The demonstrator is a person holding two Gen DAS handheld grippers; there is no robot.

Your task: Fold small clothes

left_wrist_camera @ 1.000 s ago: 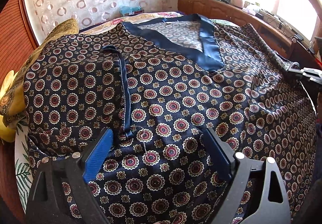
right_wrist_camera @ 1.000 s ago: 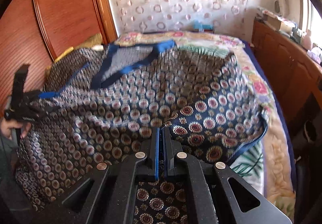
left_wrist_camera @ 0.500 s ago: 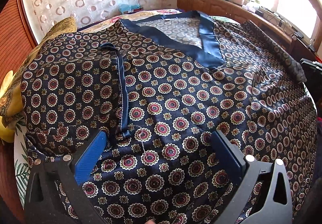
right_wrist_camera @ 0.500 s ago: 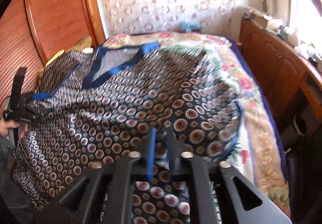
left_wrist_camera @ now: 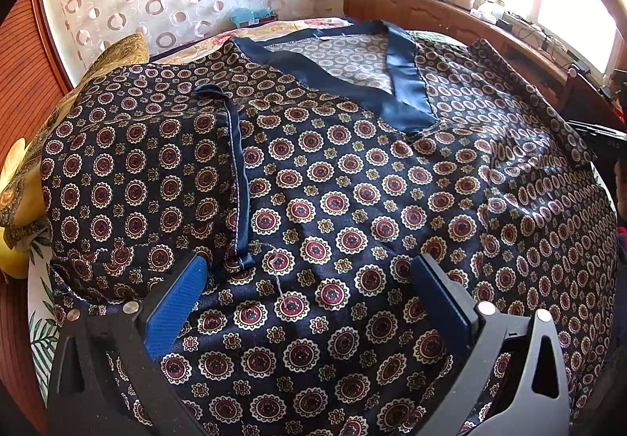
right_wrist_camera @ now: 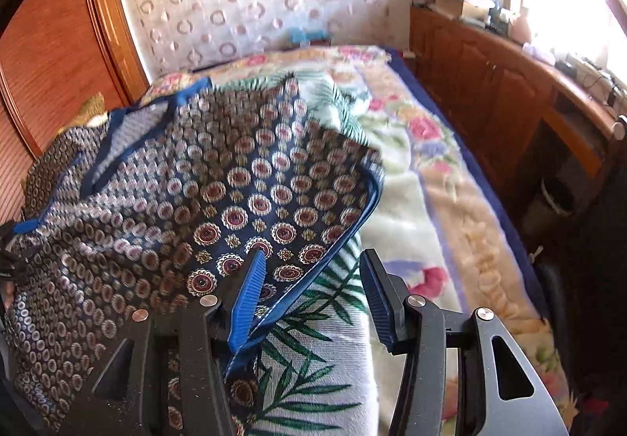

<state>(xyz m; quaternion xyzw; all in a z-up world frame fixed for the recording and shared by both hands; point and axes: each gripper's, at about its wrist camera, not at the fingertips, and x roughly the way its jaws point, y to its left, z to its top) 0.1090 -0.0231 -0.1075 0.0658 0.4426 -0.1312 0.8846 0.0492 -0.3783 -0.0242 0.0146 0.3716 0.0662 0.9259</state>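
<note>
A dark navy top with red and cream medallions [left_wrist_camera: 333, 193] lies spread on the bed, its blue-trimmed V neck [left_wrist_camera: 395, 102] at the far side. Its left sleeve [left_wrist_camera: 129, 177] is folded in over the body, cuff trim [left_wrist_camera: 237, 177] running down the middle. My left gripper [left_wrist_camera: 309, 275] is open, jaws wide apart just above the lower front of the top. In the right wrist view the right sleeve [right_wrist_camera: 266, 208] lies folded in, its trimmed edge [right_wrist_camera: 352, 228] by my right gripper [right_wrist_camera: 309, 267], which is open and empty.
The bed carries a floral and leaf-print blanket [right_wrist_camera: 415, 224]. A yellow patterned pillow [left_wrist_camera: 23, 197] lies at the left edge. A wooden cabinet [right_wrist_camera: 497, 91] with clutter runs along the right under the window. A wooden wardrobe [right_wrist_camera: 58, 44] stands at the left.
My right gripper has opened and let go of the right sleeve, which now lies folded over the body. My left gripper stayed open and drew back slightly.
</note>
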